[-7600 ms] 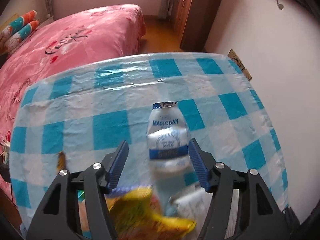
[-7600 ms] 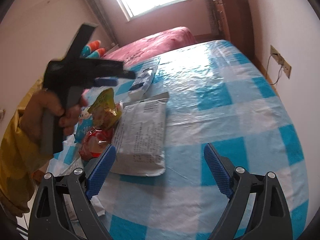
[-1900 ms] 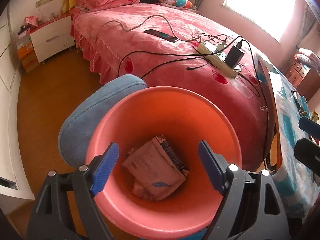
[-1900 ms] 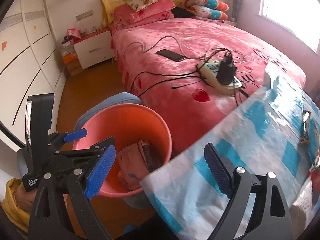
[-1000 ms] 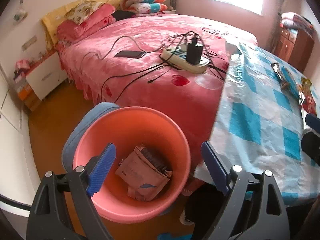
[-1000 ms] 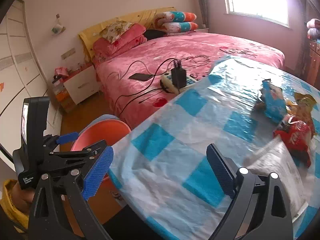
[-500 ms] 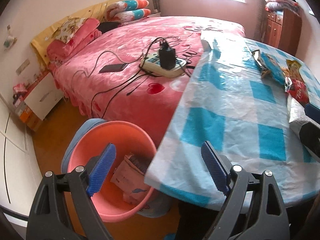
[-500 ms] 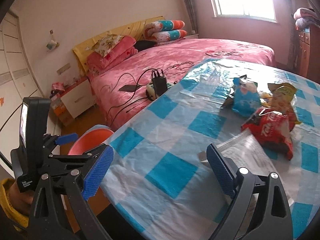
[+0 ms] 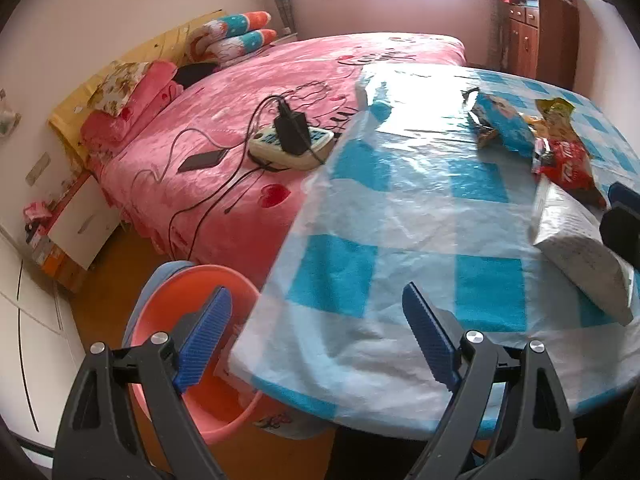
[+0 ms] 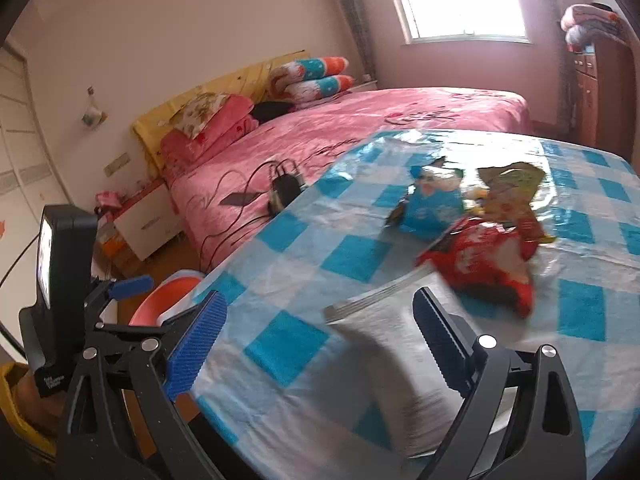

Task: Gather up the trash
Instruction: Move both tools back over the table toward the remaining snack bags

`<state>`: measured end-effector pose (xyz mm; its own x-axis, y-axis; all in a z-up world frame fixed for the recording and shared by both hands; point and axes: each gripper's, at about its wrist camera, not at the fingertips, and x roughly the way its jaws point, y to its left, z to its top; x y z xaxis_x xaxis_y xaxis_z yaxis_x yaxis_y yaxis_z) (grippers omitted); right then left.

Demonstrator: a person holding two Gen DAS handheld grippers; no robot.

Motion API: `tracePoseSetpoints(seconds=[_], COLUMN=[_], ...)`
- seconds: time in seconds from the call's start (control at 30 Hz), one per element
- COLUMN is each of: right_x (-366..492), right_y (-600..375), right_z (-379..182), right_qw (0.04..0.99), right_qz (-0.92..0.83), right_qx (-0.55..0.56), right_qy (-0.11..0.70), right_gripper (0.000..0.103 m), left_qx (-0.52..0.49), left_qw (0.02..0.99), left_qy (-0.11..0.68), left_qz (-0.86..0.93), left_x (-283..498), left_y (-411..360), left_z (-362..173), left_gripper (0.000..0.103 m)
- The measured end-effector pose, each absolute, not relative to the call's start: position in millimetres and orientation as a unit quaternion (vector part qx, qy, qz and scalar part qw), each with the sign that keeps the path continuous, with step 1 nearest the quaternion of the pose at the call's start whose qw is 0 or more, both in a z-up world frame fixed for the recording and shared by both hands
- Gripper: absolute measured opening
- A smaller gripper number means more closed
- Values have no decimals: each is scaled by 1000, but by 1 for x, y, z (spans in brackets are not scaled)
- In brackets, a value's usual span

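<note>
The trash is a small heap of snack bags. In the left wrist view, at the upper right, there is a blue bag (image 9: 502, 122), a yellow-green bag (image 9: 554, 110) behind it and a red bag (image 9: 568, 168) in front, all crinkled and shiny. A flat white packet (image 9: 580, 248) with tiny print lies just below the red bag, with its top edge under it. At the lower left an orange bucket (image 9: 160, 308) sits on the floor, partly under the edge of the table.

The table (image 9: 400, 220) has a blue and white checked plastic cloth. To its left is a big pink bed (image 9: 224, 120) with a power strip (image 9: 292, 144), black cables and a dark phone (image 9: 202, 160) on it. Pillows lie at the head of the bed, a white bedside cabinet (image 9: 76, 220) stands at the far left, and a brown cupboard (image 9: 536, 36) stands by the window at the upper right.

The left gripper (image 9: 316, 340) is at the bottom of its view, wide open and holding nothing. The bucket is behind its left finger, and the bags are well apart from it, up and to the right.

In the right wrist view, the right gripper (image 10: 320, 344) is also wide open and holding nothing. The white packet (image 10: 400, 360) lies between its fingers, low in the frame and blurry. The red bag (image 10: 480, 268) is just above the right finger, with the blue bag (image 10: 434, 200) and the yellow-green bag (image 10: 512, 192) further up.
</note>
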<state>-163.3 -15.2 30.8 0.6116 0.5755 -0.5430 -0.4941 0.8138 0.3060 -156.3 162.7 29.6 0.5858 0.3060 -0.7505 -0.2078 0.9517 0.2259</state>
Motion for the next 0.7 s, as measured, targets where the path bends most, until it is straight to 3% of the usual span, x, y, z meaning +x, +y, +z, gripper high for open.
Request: tracePoseSetpoints(seconds=[0.7], right_x=[-117], right_y=[-146], right_z=[21], right_qw=[900], right_qz=[196], right_qx=[197], right_qy=[336], right_gripper=[95], left_qx=[41], left_qw=[906], left_qy=[421], left_qz=[14], left_x=[-107], left_y=[78], left_z=[65], left_gripper=[88])
